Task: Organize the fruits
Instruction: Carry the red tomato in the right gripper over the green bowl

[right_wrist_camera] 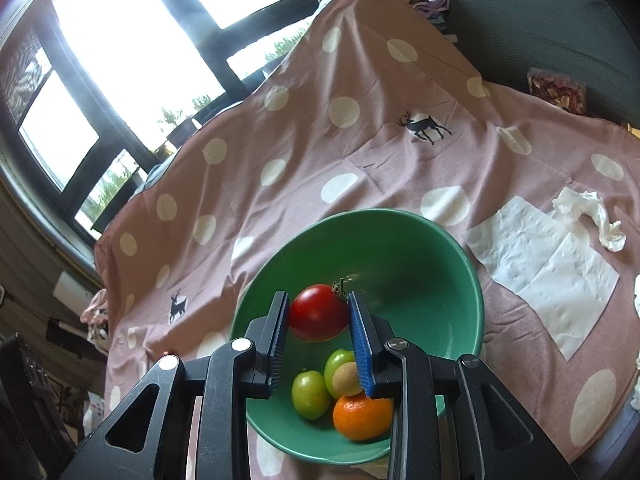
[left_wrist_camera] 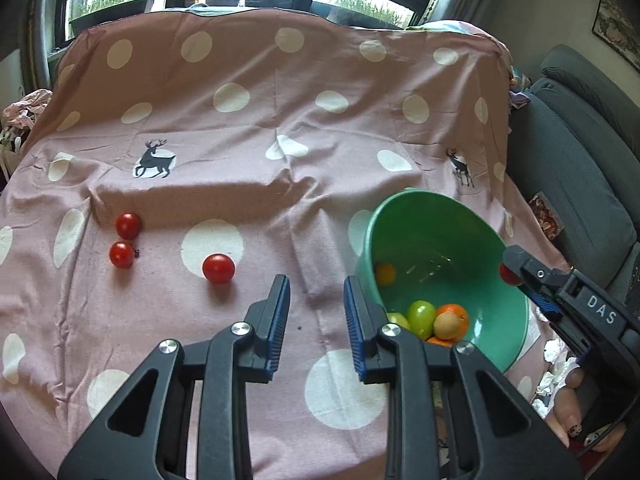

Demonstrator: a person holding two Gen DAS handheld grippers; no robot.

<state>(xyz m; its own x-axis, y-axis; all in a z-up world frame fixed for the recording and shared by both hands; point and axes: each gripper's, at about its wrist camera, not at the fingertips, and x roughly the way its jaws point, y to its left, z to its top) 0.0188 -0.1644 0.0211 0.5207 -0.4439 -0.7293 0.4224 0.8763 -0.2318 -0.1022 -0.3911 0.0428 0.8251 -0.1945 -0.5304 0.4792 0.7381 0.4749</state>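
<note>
Pink cloth with white dots and black deer prints [left_wrist_camera: 256, 128] drapes the tabletop, with dark-framed windows behind and a grey sofa to one side. On it sits a round green bowl [right_wrist_camera: 440, 248] that already holds two green plum-like fruits [right_wrist_camera: 309, 394], a small tan one and an orange mandarin [right_wrist_camera: 362, 416].

Gripping a large red tomato with a bit of stem [right_wrist_camera: 318, 312], the right tongs [right_wrist_camera: 320, 320] have both blue pads against its sides and hold it over the bowl's interior, above the fruit already inside. Nothing sits between the jaws of the left tongs [left_wrist_camera: 317, 304], which stand partly apart and point down at bare cloth just left of the bowl.

Three small red tomatoes [left_wrist_camera: 218, 268] lie loose on the cloth to the left, two of them close together and the third nearer the left tongs. White paper napkins [right_wrist_camera: 544, 272] lie beside the bowl on its other side.

The step in hand looks like the drop of the big tomato into the bowl. That calls for lowering it toward the free part of the bowl floor and easing the pads apart, so it does not land hard on the softer fruit. The left tongs seem best placed to go for the nearest small tomato afterwards.
</note>
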